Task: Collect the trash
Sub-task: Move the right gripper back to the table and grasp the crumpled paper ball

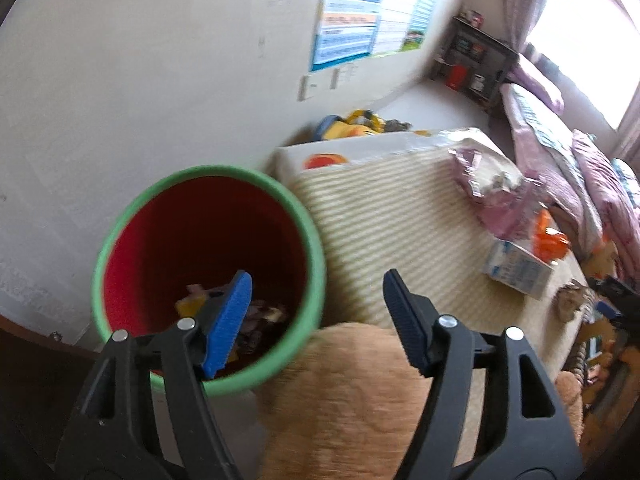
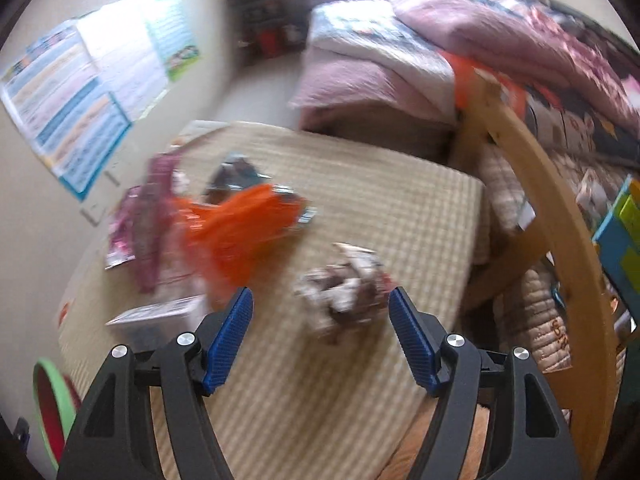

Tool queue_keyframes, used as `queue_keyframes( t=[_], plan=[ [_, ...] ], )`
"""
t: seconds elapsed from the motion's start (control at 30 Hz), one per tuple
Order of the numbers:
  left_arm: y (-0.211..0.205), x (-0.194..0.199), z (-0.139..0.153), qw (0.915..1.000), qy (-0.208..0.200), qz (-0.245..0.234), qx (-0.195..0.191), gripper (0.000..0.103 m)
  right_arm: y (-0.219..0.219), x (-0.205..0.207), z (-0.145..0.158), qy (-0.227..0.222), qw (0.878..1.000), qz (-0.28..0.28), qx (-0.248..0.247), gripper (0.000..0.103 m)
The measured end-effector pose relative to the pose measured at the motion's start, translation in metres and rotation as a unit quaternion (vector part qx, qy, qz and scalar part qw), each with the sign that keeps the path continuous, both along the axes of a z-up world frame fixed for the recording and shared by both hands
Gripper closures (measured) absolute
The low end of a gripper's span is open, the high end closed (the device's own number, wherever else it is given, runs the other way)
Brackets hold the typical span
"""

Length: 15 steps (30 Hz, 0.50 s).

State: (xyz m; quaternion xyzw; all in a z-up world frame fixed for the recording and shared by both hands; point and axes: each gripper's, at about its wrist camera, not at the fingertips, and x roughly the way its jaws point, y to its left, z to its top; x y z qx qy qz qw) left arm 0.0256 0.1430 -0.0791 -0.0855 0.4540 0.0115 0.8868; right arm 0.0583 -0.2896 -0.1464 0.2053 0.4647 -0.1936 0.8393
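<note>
Both claws, left [image 1: 318,290] and right [image 2: 321,308], wide apart, empty.

wall poster [image 1: 360,12] | dark shelf [image 1: 476,60] | pink bedding [image 2: 400,52] | striped mat [image 2: 380,208]

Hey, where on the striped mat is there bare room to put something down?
Bare mat lies between the crumpled wrapper and the bed, and beside the bin. The wall side is crowded: orange bag, pink wrapper, small carton.
</note>
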Motion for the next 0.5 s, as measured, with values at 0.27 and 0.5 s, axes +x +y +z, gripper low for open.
queue_keyframes(
  t=[0.27,0.5],
  plan=[
    [-0.079,0.004,0.001,0.9971,0.021,-0.061,-0.041,0.035,-0.017,0.000,-0.034,0.007,0.998,0.017,0.060,0.072],
    [-0.152,0.035,-0.027,0.9895,0.061,-0.073,-0.109,0.031,0.020,-0.062,-0.016,-0.042,0.996,0.075,0.015,0.072]
  ],
)
